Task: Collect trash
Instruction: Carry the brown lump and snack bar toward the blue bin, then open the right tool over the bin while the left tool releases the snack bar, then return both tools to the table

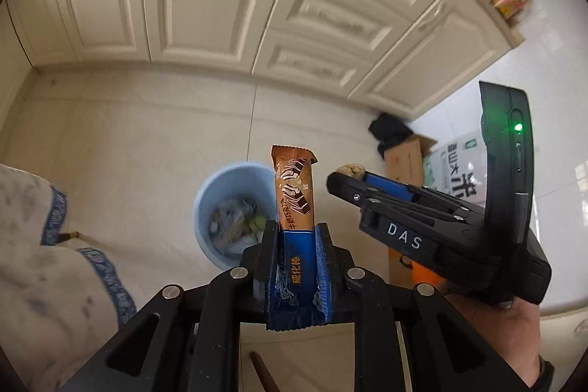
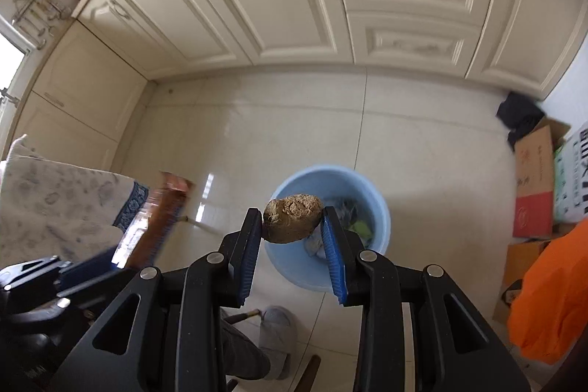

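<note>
— What's in your grippers?

— My left gripper (image 1: 297, 237) pinches a snack wrapper (image 1: 294, 193), its lower end hidden between the pads. My right gripper (image 2: 293, 223) clamps a brown food lump (image 2: 292, 218).

— And beyond?

— The blue bin (image 2: 378, 208) on the floor, its contents blurred, partly hidden.

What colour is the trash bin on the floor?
Light blue bin, clearest in the right wrist view.

Orange-blue snack wrapper (image 1: 294, 208) upright; brown food lump (image 2: 292, 219) above blue bin (image 2: 371, 186).
</note>
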Tool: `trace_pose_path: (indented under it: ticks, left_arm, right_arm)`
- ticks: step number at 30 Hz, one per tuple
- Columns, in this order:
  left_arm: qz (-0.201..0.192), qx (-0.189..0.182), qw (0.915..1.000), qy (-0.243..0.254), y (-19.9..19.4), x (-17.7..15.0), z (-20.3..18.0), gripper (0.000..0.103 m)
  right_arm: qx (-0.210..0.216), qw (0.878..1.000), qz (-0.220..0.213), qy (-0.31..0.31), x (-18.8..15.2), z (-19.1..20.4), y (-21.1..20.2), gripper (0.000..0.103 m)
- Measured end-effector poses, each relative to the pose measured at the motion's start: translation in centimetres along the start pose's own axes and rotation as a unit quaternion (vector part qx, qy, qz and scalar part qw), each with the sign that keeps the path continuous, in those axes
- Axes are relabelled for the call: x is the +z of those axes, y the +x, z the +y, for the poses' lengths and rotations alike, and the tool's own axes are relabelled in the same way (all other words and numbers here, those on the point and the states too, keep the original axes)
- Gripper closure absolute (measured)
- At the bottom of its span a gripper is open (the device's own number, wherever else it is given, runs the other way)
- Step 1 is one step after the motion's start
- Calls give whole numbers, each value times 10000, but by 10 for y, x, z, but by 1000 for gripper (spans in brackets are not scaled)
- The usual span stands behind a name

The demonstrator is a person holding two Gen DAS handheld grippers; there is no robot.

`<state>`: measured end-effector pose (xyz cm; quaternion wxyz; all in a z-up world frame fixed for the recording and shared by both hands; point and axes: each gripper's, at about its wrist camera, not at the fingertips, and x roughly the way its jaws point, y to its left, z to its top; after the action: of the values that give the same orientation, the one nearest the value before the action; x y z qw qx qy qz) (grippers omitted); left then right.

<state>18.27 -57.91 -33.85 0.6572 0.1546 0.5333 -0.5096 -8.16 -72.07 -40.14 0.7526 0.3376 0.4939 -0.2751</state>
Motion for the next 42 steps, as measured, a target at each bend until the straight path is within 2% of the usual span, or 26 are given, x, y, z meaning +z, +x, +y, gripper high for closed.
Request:
trace_pose_path:
  ticks: [2,3,5,6,7,8,10,12,16,21,22,24,28,31,34,35,36,40,42]
  left_arm:
    - [218,59,9997,-111,19,4,3,85]
    - [341,78,9991,-230,28,7,6,79]
    - [487,221,9978,-386,36,9,9,64]
    - [927,220,9947,-388,36,10,7,50]
    - [854,303,9952,-377,33,6,4,36]
    - [775,406,9956,-348,29,10,3,30]
    - [613,621,9957,-311,22,7,-3,14]
    - [478,803,9950,-343,14,-4,-15,10]
    - [324,1110,9926,-364,-4,10,-24,8]
    - [14,1266,9913,-364,-41,13,-41,4]
    - [-53,1238,9916,-380,-55,25,-34,4]
    - [-266,1199,9916,-409,-86,21,-28,4]
    - [-795,1149,9892,-451,-167,-8,-30,4]
    - [-1196,1159,9848,-499,-234,-37,-17,4]
    - [-1659,1228,9766,-605,-294,-74,-12,2]
    - [-1986,1320,9685,-719,-311,-88,-12,2]
    - [-2135,1385,9640,-772,-330,-101,-12,1]
    - [-2570,1625,9470,-1039,-390,-159,-5,1]
    - [-2751,1889,9352,-1181,-415,-187,-3,1]
  right_arm:
    - [16,9999,146,75,3,-9,20,67]
    - [49,9996,195,180,4,-16,28,67]
    - [86,9989,291,353,7,-25,40,66]
    - [68,9985,332,435,7,-31,44,64]
    - [88,9981,355,500,7,-33,46,54]
    - [122,9977,364,561,6,-36,48,46]
    - [86,9975,297,640,3,-39,47,12]
    - [101,9970,174,748,0,-41,45,0]
    - [-128,9959,203,875,-4,-40,42,0]
    - [-250,9957,87,887,-6,-28,19,0]
    - [-249,9960,32,860,-5,-23,11,0]
    - [-196,9967,-82,785,-4,-10,-5,0]
    - [-92,9977,-437,519,-1,25,-48,0]
    - [46,9969,-761,208,0,61,-83,0]
    - [187,9935,-1114,-152,-2,104,-118,0]
    - [218,9921,-1211,-254,-4,118,-127,0]
    - [269,9906,-1295,-361,-5,131,-135,0]
    - [574,9820,-1565,-888,-13,197,-166,0]
    - [690,9764,-1661,-1198,-20,230,-178,0]
